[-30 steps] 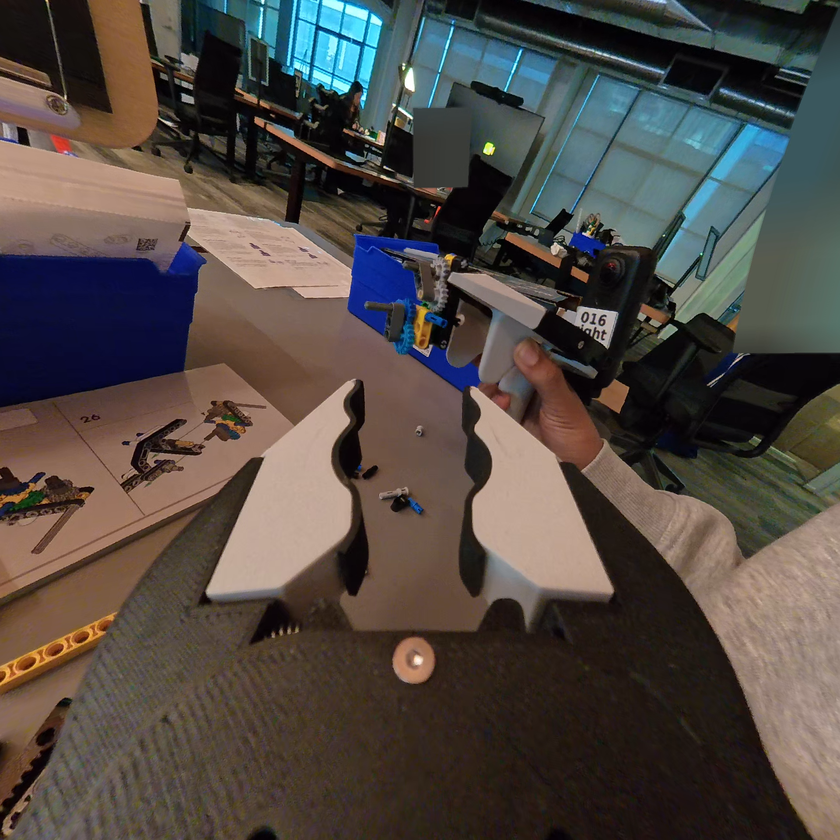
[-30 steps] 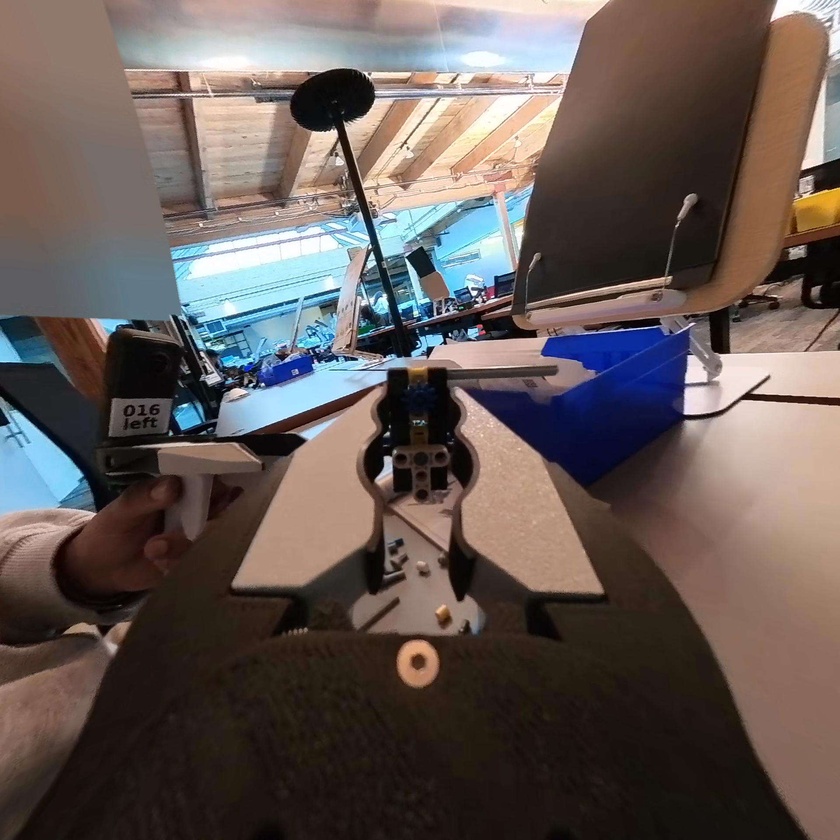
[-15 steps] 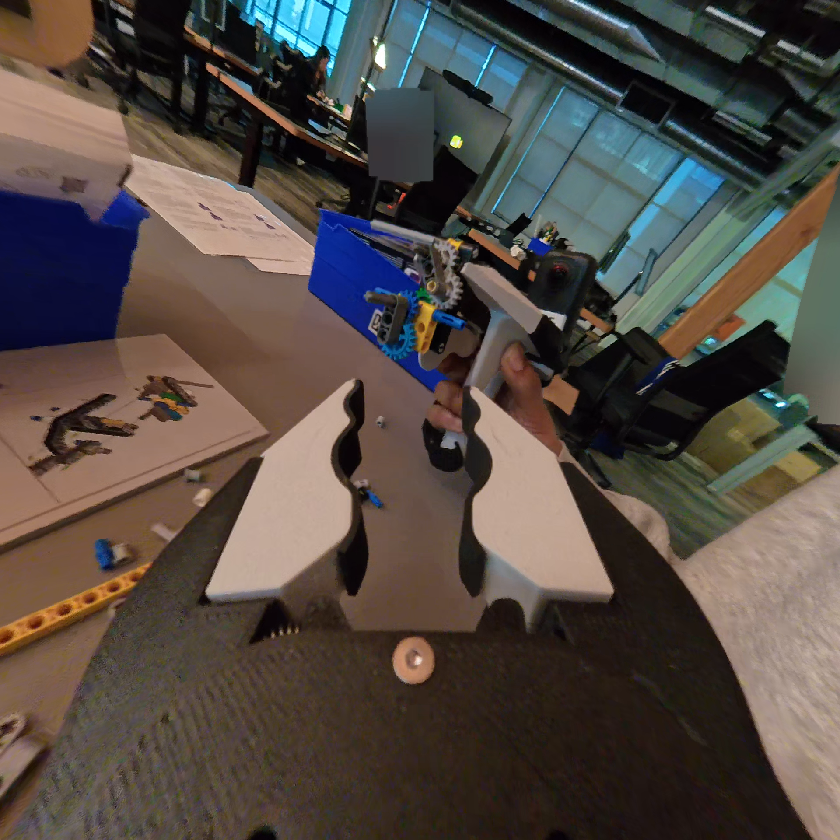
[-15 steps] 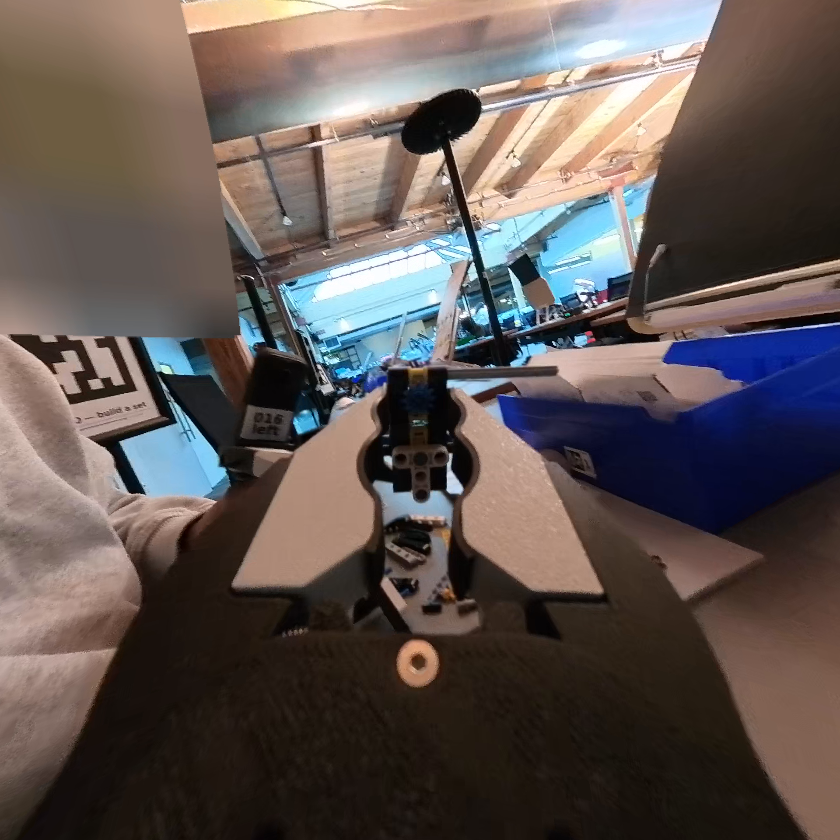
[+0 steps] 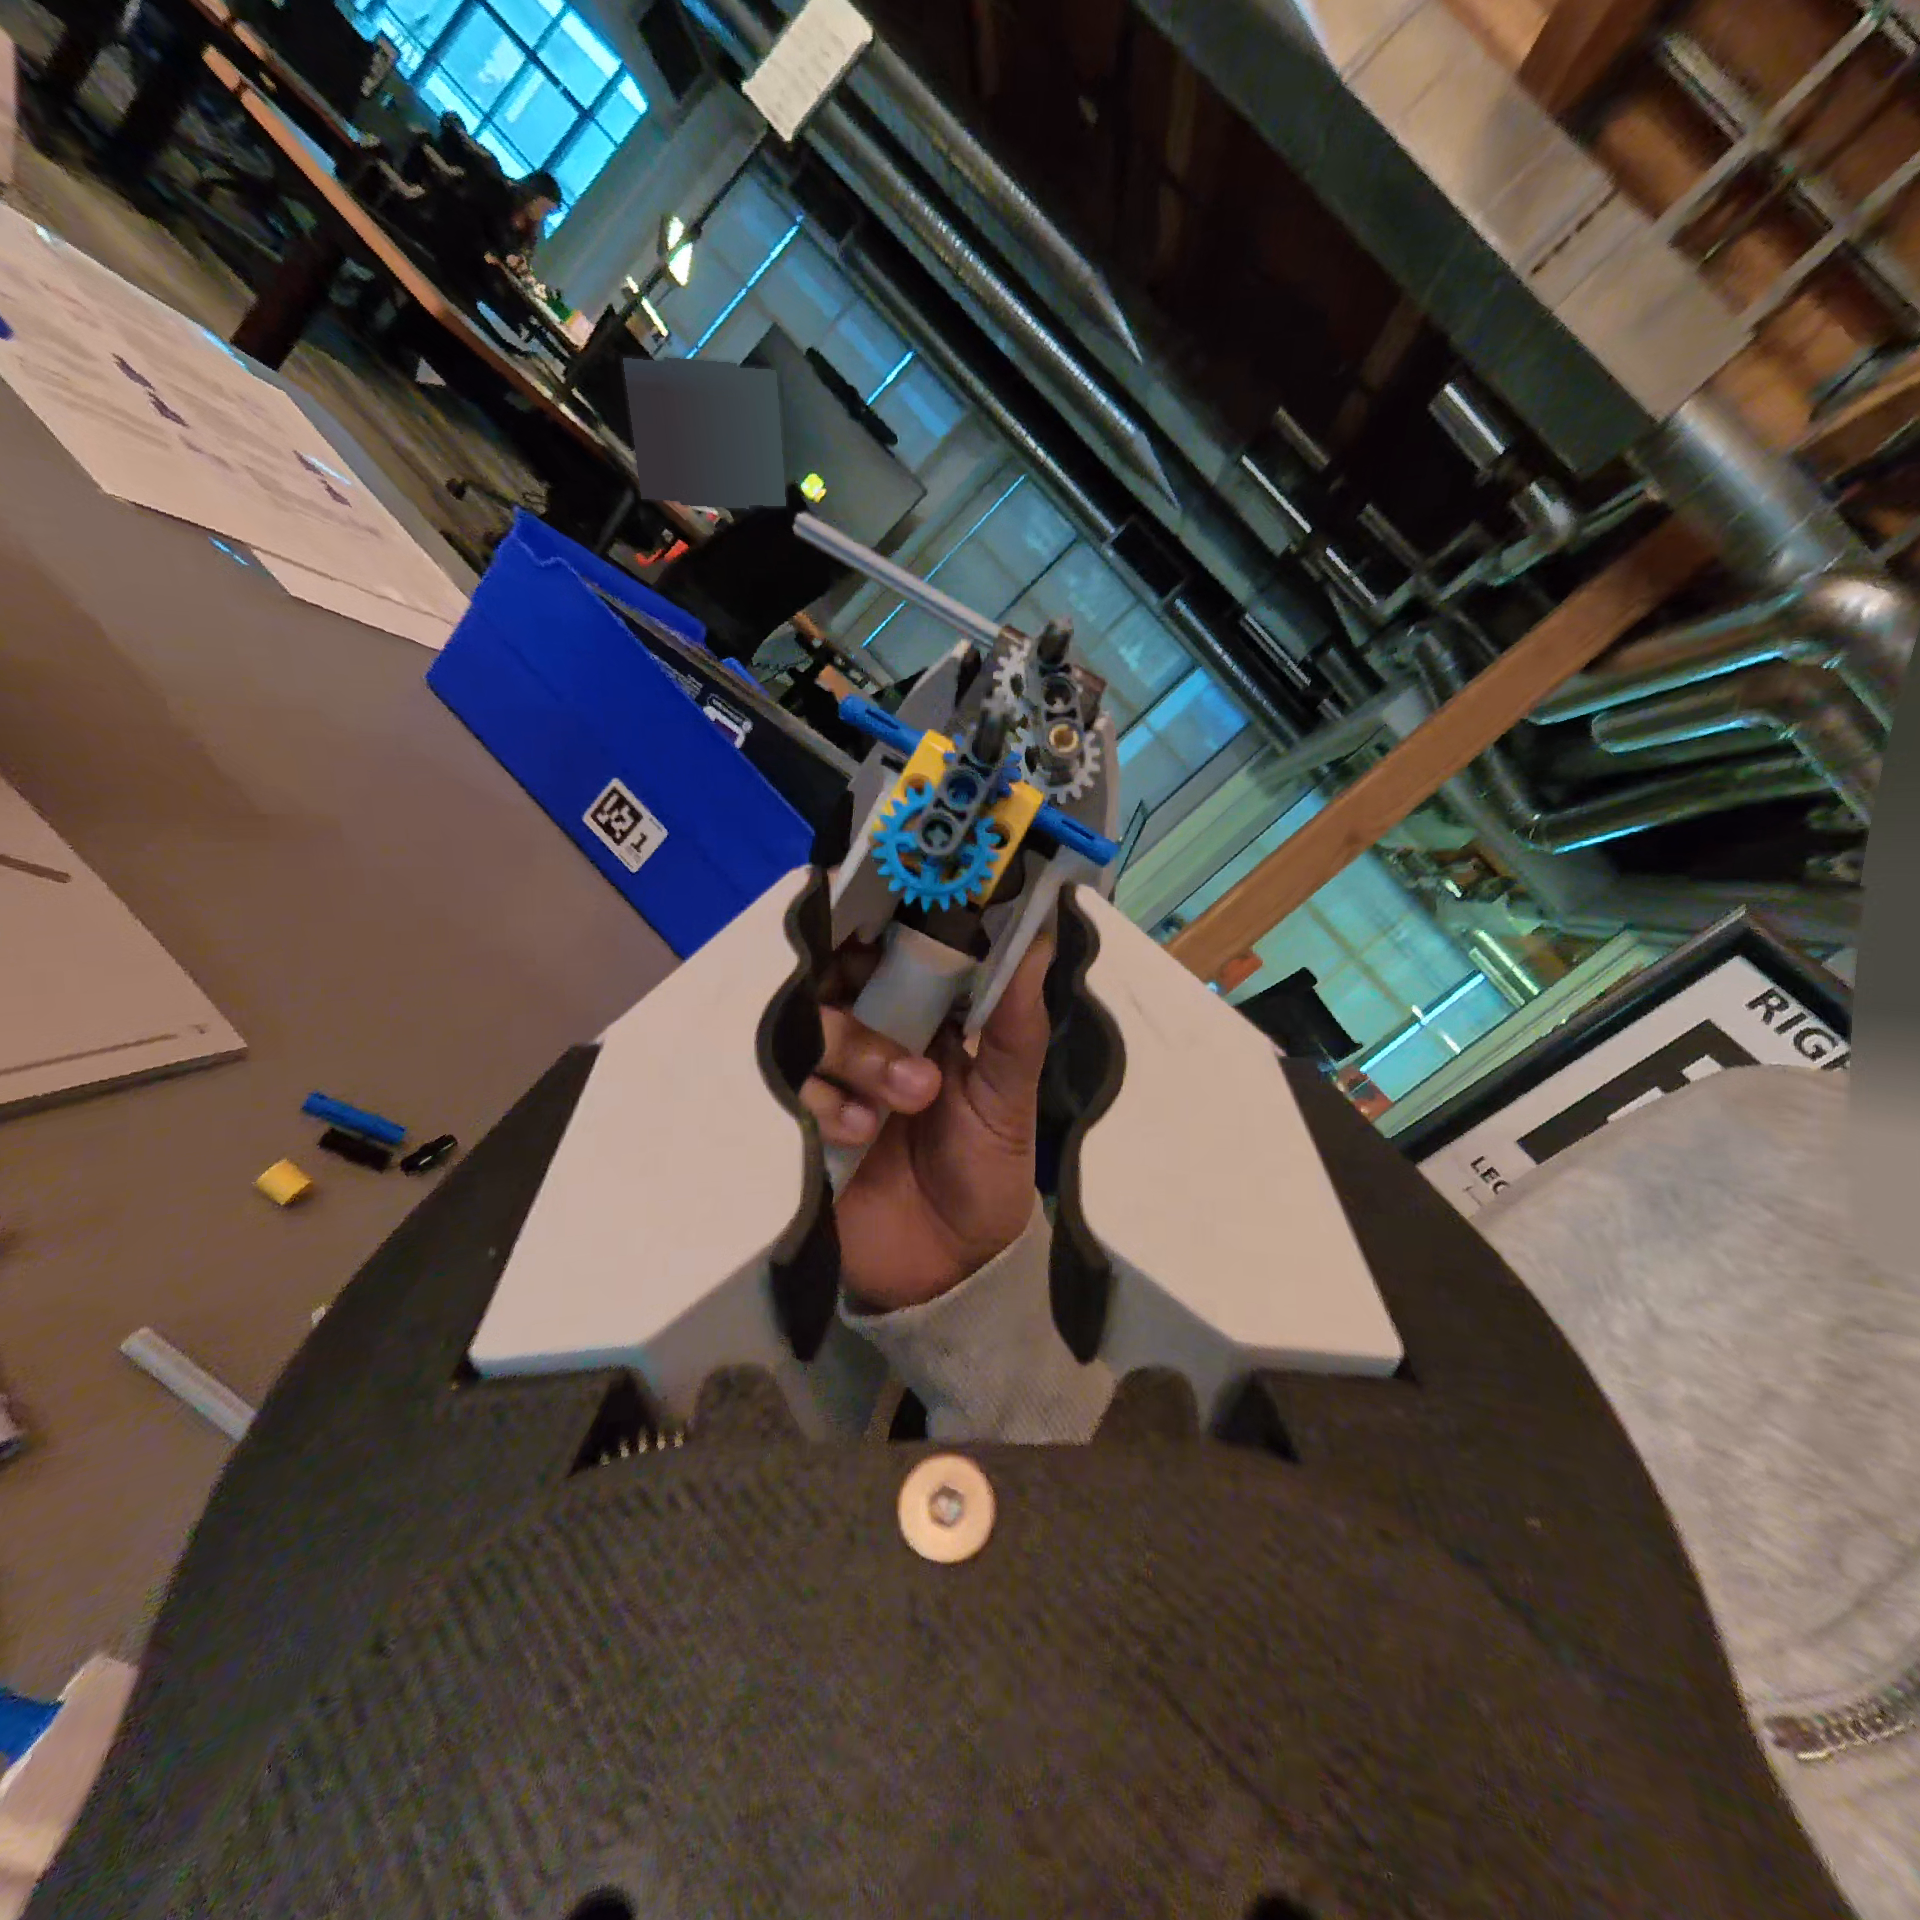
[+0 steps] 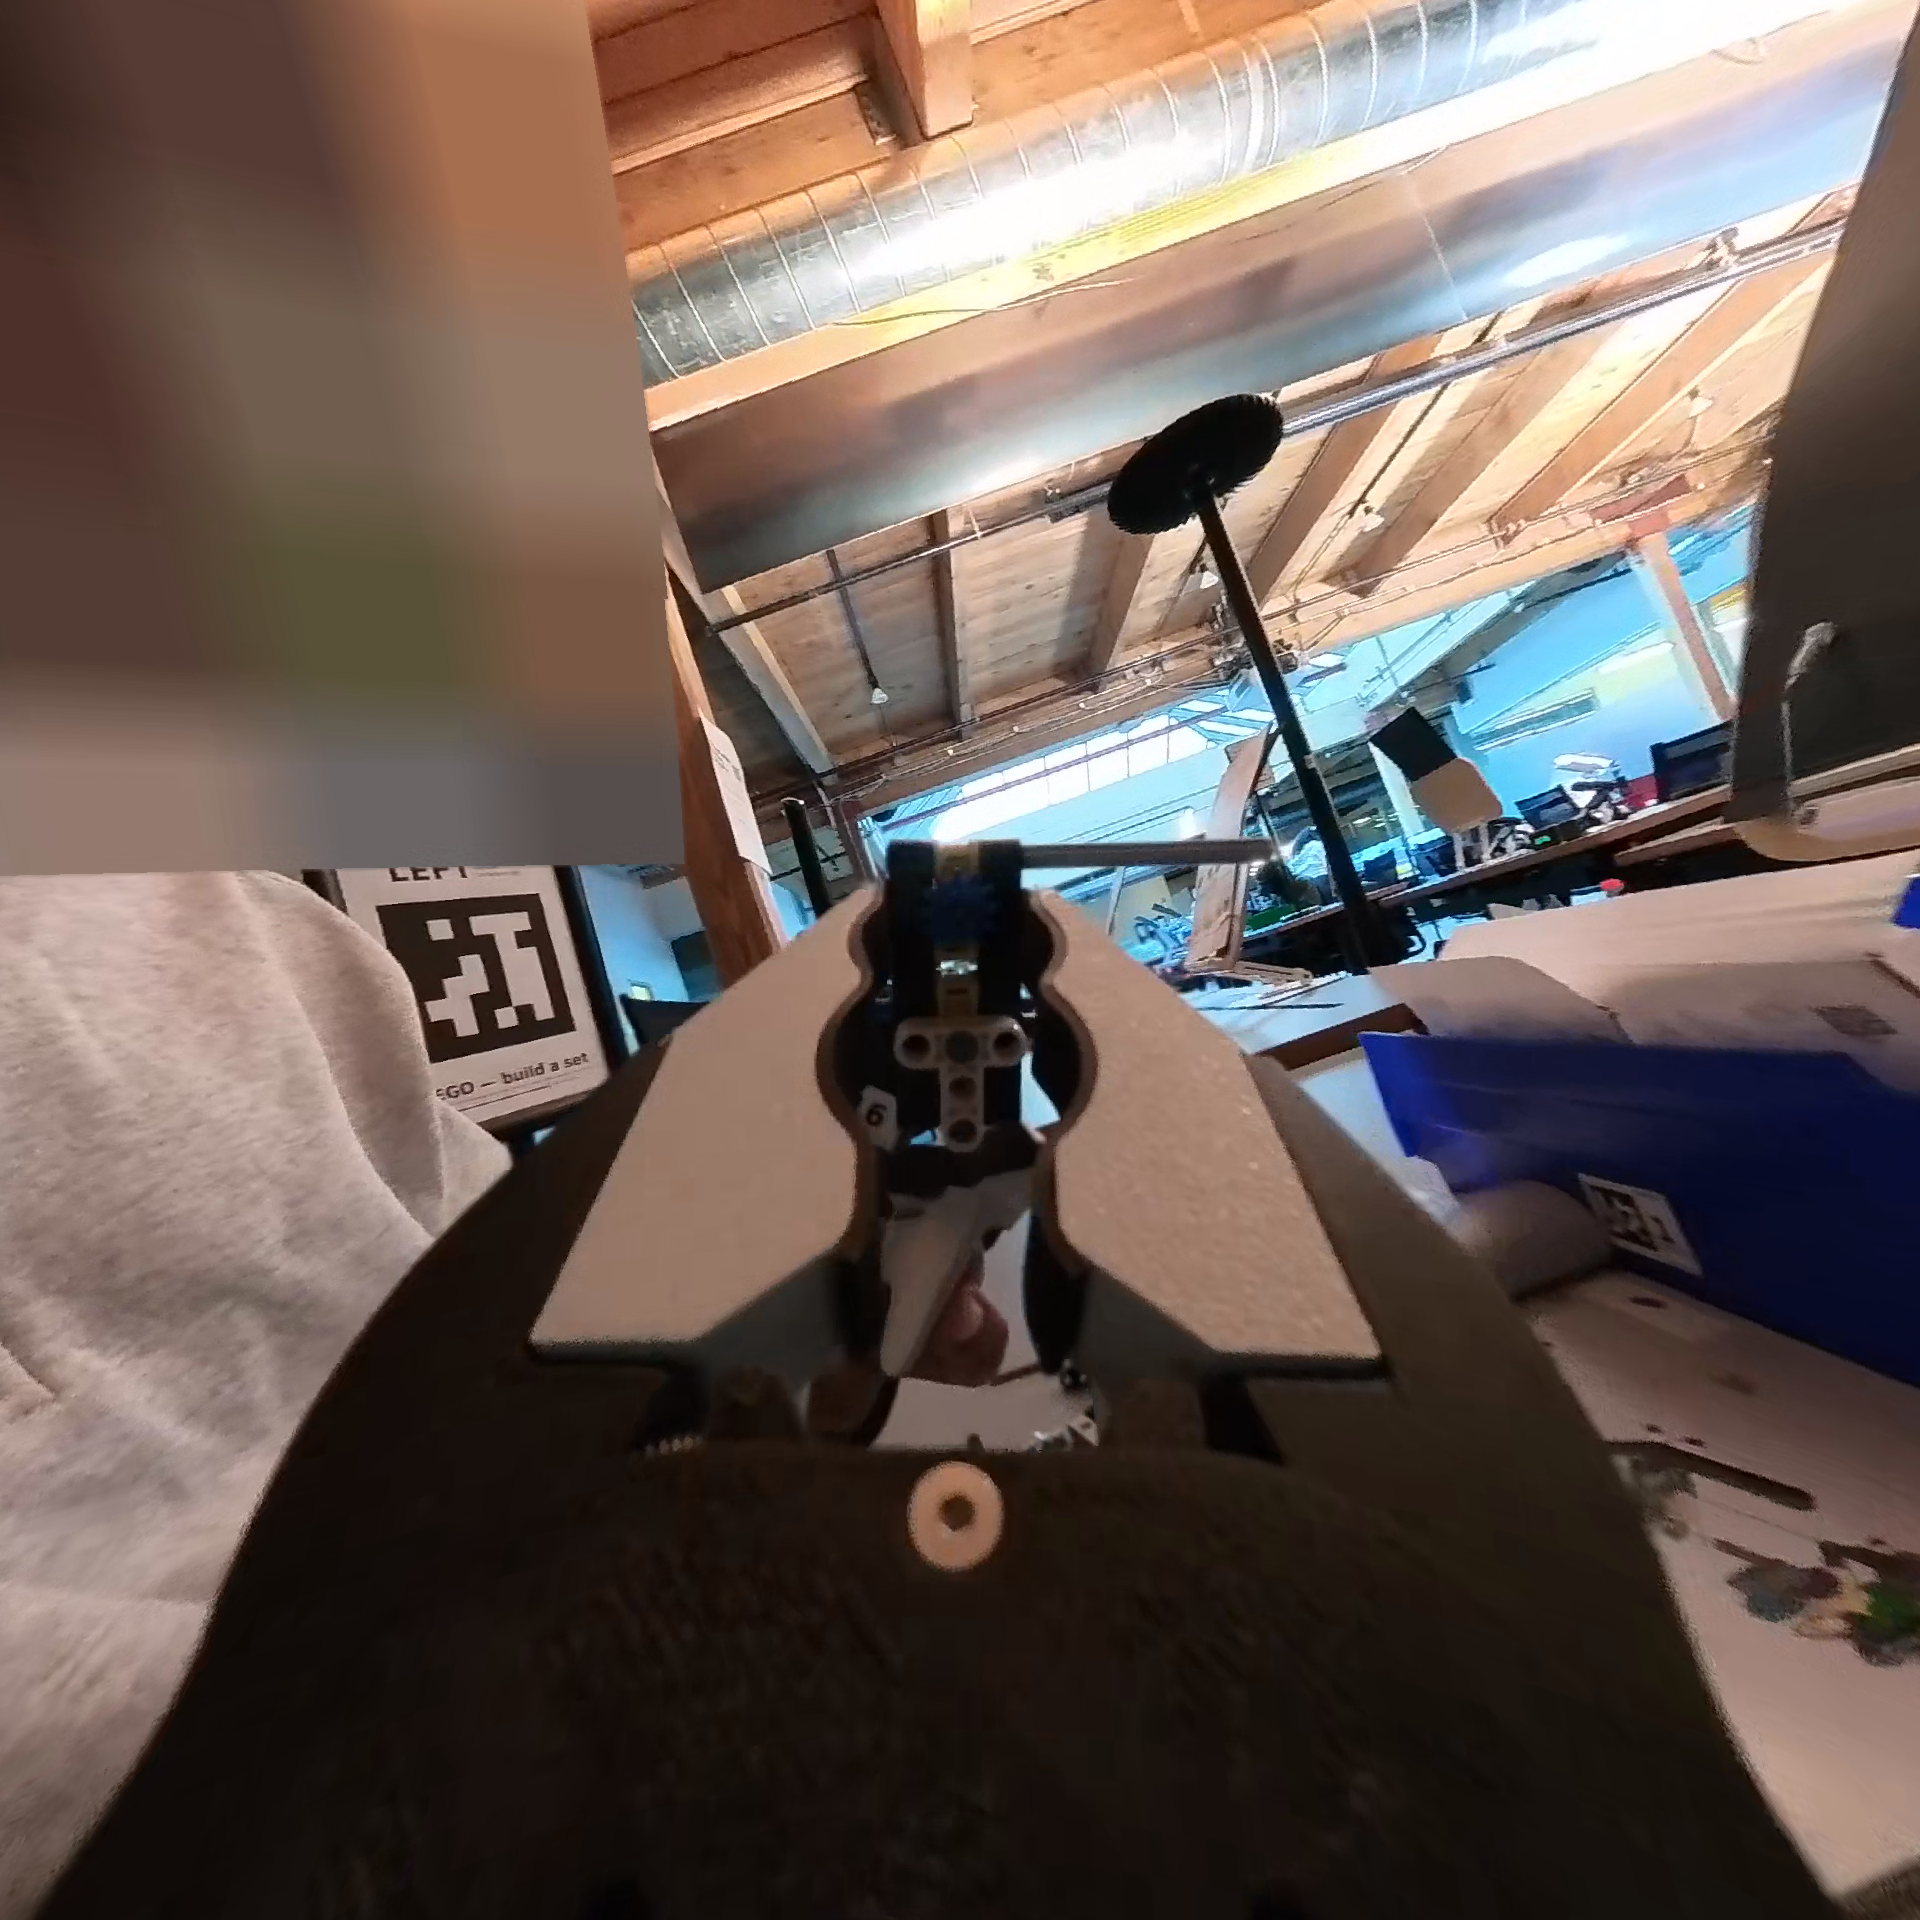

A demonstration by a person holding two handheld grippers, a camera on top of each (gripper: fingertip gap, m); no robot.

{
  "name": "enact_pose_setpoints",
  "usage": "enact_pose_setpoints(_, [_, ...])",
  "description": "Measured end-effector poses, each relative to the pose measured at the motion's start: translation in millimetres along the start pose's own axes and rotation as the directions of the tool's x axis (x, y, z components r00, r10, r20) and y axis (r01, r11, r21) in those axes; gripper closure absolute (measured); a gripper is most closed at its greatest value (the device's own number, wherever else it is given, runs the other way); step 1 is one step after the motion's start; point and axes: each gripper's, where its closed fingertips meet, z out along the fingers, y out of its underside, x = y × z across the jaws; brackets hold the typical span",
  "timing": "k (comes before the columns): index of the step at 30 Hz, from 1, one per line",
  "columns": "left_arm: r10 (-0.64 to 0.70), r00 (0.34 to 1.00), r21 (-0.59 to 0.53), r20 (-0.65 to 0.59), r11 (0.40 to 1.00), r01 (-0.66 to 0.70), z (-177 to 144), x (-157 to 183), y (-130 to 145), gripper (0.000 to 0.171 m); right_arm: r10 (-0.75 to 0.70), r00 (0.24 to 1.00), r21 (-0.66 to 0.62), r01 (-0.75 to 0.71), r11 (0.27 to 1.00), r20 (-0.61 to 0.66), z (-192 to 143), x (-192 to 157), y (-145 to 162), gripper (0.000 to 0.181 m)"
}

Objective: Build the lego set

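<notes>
The right gripper [image 6: 956, 1039] is clamped on the small lego gear assembly of grey beams, yellow block and blue cog [image 5: 961, 800], held up off the grey counter [image 5: 260, 831], presumably so its gear face can be checked or reached. A thin grey axle [image 6: 1143, 852] sticks out of it toward 3 o'clock in the right wrist view. The left gripper [image 5: 935, 1049] has its jaws parted and holds nothing; it points straight at the assembly, which sits at 12 o'clock just beyond its tips, likely lining up to take or steady it. Loose blue, black and yellow lego pieces [image 5: 353, 1143] lie on the counter at 9 o'clock, with a blue plastic parts bin [image 5: 582, 727] at 11 o'clock, both within easy reach
</notes>
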Motion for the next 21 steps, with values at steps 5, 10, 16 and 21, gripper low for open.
enact_pose_setpoints(5, [0.026, 0.999, 0.006, -0.024, 1.0, -0.026, -1, 6, 0, 0.132, 0.059, 0.997, 0.009, -0.06, 0.998, 0.04, 4, -3, 3, 0.159])
enact_pose_setpoints(10, [0.109, 0.994, -0.005, -0.02, 0.994, -0.11, 1, 13, 4, 0.134, 0.136, 0.987, 0.017, -0.138, 0.99, 0.084, 4, -5, 4, 0.159])
enact_pose_setpoints(16, [0.133, 0.991, -0.015, 0.001, 0.991, -0.133, 1, 10, 6, 0.136, 0.138, 0.986, 0.012, -0.14, 0.99, 0.09, 3, -6, 3, 0.159])
enact_pose_setpoints(21, [0.135, 0.991, -0.053, 0.024, 0.99, -0.133, -2, 3, 14, 0.133, 0.081, 0.995, -0.024, -0.08, 0.997, 0.057, -11, -3, -4, 0.159])
